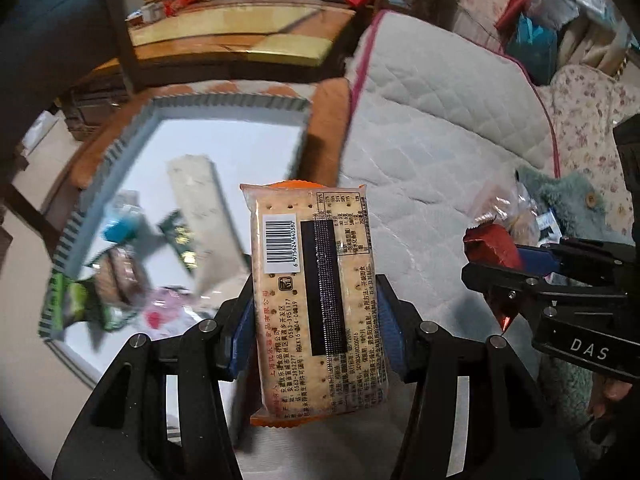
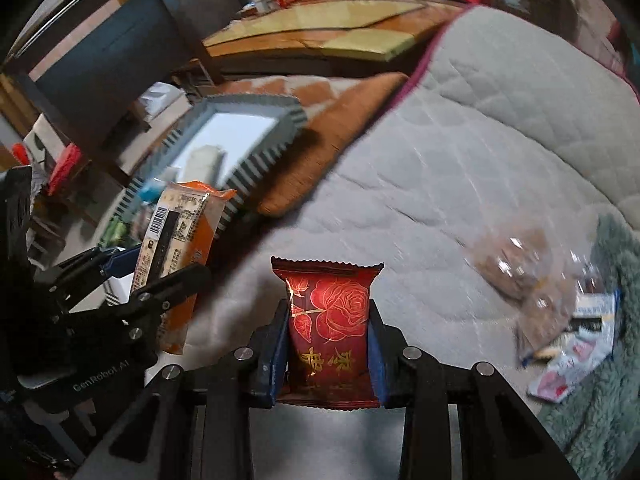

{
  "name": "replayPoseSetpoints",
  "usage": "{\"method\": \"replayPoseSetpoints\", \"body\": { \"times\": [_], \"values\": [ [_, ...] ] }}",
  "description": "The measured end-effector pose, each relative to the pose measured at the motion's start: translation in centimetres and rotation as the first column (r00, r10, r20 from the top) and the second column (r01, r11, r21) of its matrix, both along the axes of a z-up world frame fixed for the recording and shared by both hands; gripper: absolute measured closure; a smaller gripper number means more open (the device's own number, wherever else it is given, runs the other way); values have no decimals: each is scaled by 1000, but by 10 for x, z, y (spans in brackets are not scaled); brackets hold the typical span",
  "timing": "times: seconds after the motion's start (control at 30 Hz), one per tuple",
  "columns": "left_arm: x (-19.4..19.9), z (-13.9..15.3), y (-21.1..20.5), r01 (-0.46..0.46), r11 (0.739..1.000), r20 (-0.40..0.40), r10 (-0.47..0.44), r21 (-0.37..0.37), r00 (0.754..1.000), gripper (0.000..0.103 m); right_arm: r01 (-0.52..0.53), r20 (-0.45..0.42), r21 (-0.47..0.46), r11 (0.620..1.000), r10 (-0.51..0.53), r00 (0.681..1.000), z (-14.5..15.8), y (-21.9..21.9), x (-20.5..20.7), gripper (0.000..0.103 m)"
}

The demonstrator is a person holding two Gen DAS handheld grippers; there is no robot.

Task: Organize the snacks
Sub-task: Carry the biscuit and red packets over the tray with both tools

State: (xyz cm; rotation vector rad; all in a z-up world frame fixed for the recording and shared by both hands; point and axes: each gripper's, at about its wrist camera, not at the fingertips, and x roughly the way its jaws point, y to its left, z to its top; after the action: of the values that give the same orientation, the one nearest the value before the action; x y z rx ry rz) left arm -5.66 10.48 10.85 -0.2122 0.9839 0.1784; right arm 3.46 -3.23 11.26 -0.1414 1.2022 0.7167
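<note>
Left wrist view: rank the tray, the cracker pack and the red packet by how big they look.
1. Tray, largest, though partly cut off by blur and the pack.
2. Cracker pack, in the left gripper, magnified by nearness.
3. Red packet, smallest, partly hidden in the right gripper's jaws.

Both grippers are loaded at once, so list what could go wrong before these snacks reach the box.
1. The left gripper pinches the long cracker pack only at its lower half; it may pivot or slip.
2. The right gripper with the red rose packet is close beside it; they could collide over the striped box.
3. Motion blur suggests fast movement.
</note>
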Motion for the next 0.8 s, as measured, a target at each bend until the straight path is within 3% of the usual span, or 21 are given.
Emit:
{"method": "replayPoseSetpoints", "body": {
  "times": [0.37,0.8],
  "values": [
    [-29,16,61,-120,992,35,119,25,992,49,-112,40,25,993,111,993,25,71,-7,70],
    [-41,10,116,-227,973,32,226,28,974,49,-208,34,12,978,208,978,24,137,-10,70]
  ]
}}
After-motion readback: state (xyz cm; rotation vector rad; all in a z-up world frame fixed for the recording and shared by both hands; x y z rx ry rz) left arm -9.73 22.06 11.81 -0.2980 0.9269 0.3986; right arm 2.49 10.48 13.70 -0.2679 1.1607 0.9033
